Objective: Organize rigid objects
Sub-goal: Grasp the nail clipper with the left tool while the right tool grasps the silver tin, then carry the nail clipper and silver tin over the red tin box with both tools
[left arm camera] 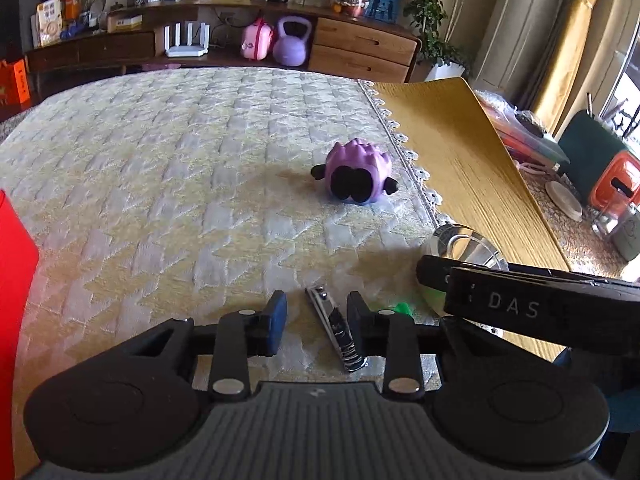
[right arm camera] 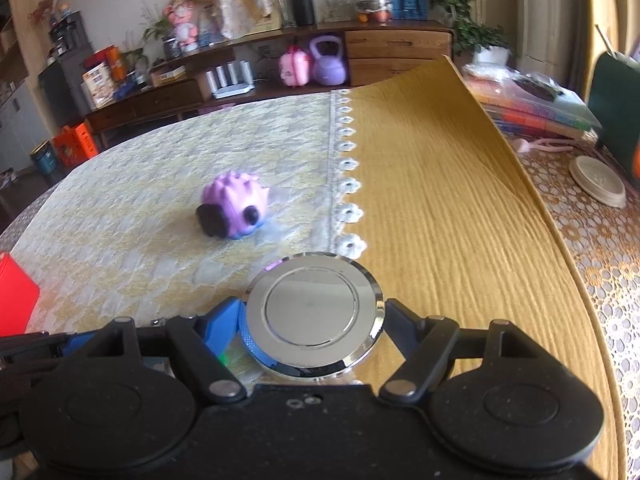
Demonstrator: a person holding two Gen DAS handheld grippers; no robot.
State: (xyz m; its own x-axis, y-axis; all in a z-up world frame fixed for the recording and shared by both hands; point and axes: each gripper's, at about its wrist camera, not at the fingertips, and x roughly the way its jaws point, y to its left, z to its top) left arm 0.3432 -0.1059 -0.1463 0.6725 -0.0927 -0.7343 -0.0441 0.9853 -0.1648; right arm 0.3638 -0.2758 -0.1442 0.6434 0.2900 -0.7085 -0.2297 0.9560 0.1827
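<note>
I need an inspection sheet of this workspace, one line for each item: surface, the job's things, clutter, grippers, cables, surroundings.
Surface: quilted cloth beside a yellow cloth, lace edge between.
Job's things: nail clipper lying on the quilt; round chrome disc; purple spiky toy farther off.
Clutter: red object at the left edge.
Grippers: left gripper open, clipper between its fingers but free; right gripper shut on the disc.
Cables: nothing seen.
Surroundings: wooden sideboard with a purple kettlebell, plants behind.

White letters "DAS" stand on the right claw's black arm [left arm camera: 516,308].
</note>
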